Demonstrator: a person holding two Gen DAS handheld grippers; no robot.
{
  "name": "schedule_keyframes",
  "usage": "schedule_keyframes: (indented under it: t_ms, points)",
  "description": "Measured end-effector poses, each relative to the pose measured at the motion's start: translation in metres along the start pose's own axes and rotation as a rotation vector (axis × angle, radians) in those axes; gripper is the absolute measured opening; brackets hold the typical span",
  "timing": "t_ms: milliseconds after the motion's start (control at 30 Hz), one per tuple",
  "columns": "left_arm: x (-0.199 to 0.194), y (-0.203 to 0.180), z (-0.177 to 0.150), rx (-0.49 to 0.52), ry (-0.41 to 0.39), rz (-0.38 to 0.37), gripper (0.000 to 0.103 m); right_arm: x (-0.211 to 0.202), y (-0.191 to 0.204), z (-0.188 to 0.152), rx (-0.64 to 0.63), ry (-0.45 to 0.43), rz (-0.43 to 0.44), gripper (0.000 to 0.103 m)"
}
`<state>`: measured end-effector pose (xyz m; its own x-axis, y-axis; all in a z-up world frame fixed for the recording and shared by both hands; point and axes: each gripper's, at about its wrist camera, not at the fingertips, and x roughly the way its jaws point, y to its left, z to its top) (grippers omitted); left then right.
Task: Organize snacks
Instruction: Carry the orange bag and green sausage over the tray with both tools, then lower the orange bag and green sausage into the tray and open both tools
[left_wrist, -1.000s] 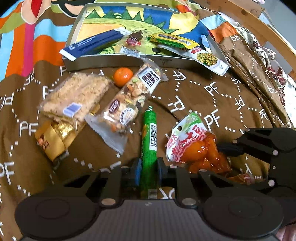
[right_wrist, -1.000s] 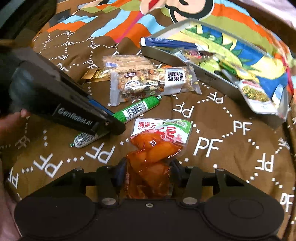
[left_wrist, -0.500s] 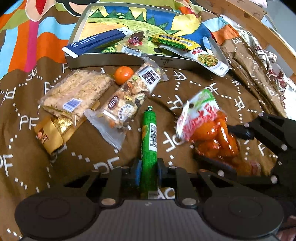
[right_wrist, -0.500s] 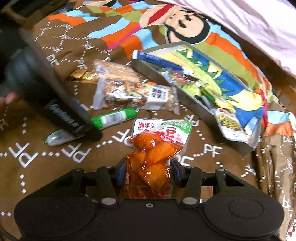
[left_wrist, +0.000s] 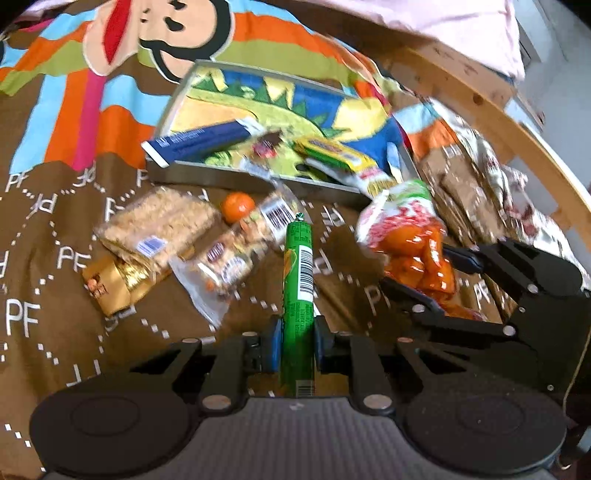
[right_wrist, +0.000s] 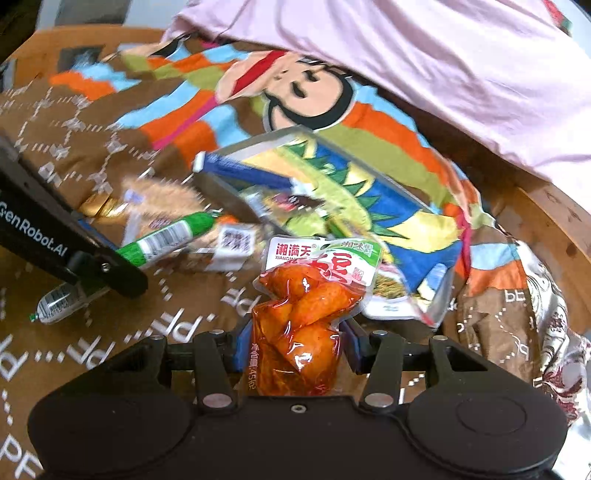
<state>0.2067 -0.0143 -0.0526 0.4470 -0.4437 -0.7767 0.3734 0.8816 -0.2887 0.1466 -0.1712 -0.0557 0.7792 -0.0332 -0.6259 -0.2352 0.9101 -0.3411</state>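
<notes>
Both snacks are gripped and clear of the brown patterned blanket (left_wrist: 66, 295), so the carry to the shallow grey metal tray (left_wrist: 258, 181) looks under way. The left gripper (left_wrist: 295, 343) is pinched tight on the slim green foil-wrapped sausage stick (left_wrist: 298, 266), with the tray up ahead of its tips. The right gripper (right_wrist: 295, 347) clamps the clear pouch of orange pickled pieces (right_wrist: 303, 317) at a moderate width. Next, probably, each must reach beyond the tray's near wall before releasing.

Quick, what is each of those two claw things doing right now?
Left gripper: closed on the green sausage stick.
Right gripper: closed on the orange snack pouch.
</notes>
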Motion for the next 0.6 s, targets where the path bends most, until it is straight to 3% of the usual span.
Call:
schedule_keyframes:
  t_ms: [267, 467, 600]
  points:
    - [0.009, 0.000, 0.047, -0.027, -0.124, 0.058, 0.019, 0.024, -0.026, 0.026, 0.132, -0.122, -0.024, 0.050]
    - [0.025, 0.010, 0.099, -0.035, -0.304, 0.107, 0.019, 0.064, -0.050, 0.051, 0.233, -0.228, -0.044, 0.051]
    - [0.041, 0.024, 0.120, -0.064, -0.411, 0.108, 0.019, 0.096, -0.062, 0.065, 0.282, -0.225, -0.040, 0.051]
